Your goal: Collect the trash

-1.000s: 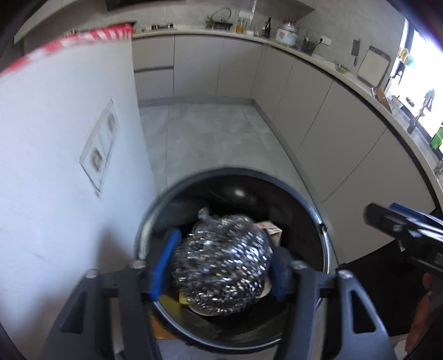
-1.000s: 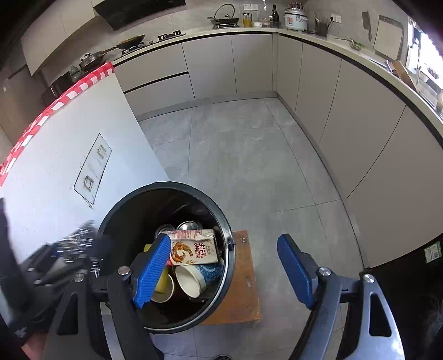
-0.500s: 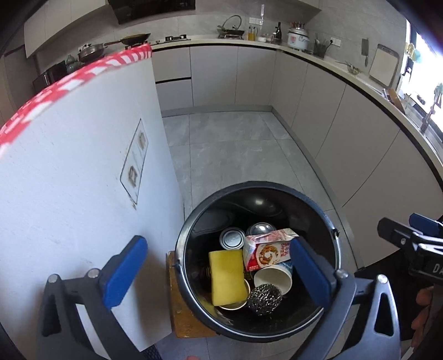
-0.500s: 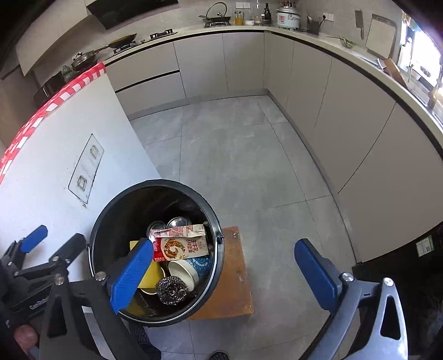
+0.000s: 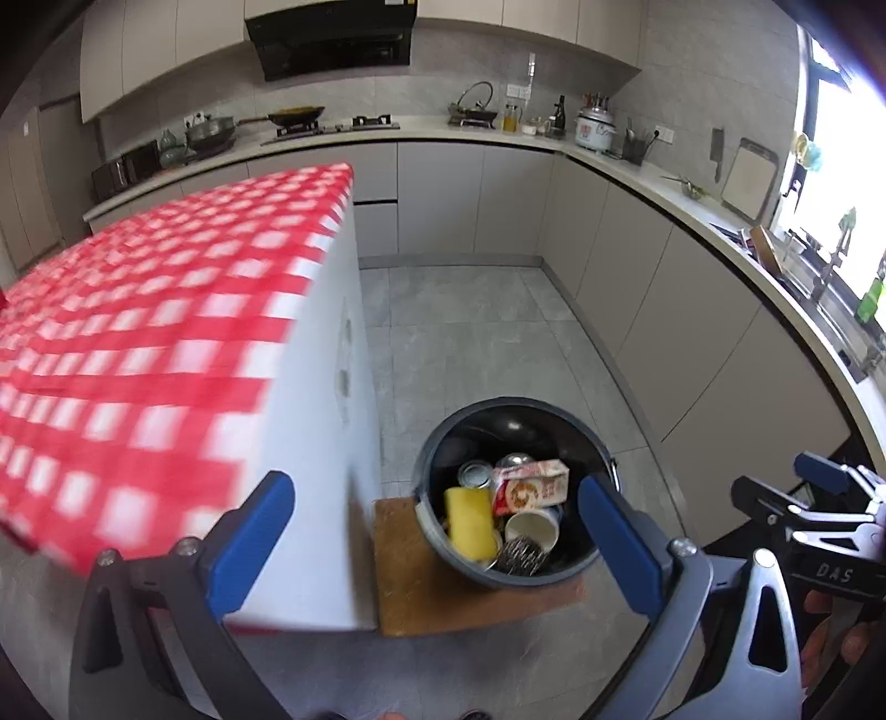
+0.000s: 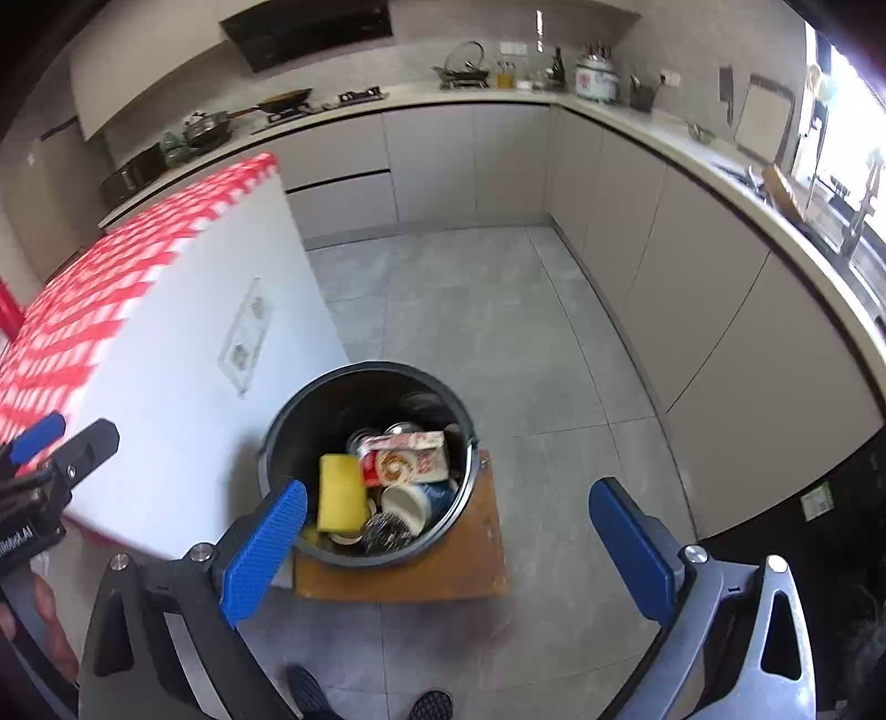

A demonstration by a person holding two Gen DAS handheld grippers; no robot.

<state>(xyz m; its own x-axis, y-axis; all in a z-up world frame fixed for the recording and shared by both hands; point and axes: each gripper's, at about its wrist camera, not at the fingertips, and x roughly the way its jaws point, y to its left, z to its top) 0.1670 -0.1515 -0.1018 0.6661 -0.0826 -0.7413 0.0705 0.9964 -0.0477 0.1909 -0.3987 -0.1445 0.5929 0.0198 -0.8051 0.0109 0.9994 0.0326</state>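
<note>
One dark round bin (image 5: 518, 487) stands on one wooden board (image 5: 443, 587) on the grey tiled floor (image 6: 498, 310), just beside the white island (image 6: 183, 399). Contents counted: one yellow sponge (image 5: 470, 523), rectangular and soft-looking; one printed carton (image 5: 531, 487), boxy, lying on its side; one steel wool scourer (image 5: 523, 556), a tangled metallic ball; one white paper cup (image 5: 531, 526), mouth turned towards me; two metal cans (image 5: 475, 475), only their shiny round tops visible. All trash items lie inside the bin, touching one another in a heap.

My left gripper (image 5: 437, 548) stands wide apart and empty, nothing between its two blue pads. My right gripper (image 6: 443, 548) is likewise spread wide with nothing in it; its pads show a ribbed blue surface on grey metal arms.

The left wrist view shows the island's top, covered by one red-and-white checked cloth (image 5: 155, 343), blurred, and the right gripper at the lower right edge with fingers of a hand behind it. The right wrist view shows more of the island's side face, with one recessed socket panel (image 6: 243, 343), the left gripper at the left edge, and two dark shoe tips (image 6: 432, 706) at the bottom. Both views show the curved run of beige cabinets (image 6: 692, 266) and the one black hood (image 5: 332, 39).
</note>
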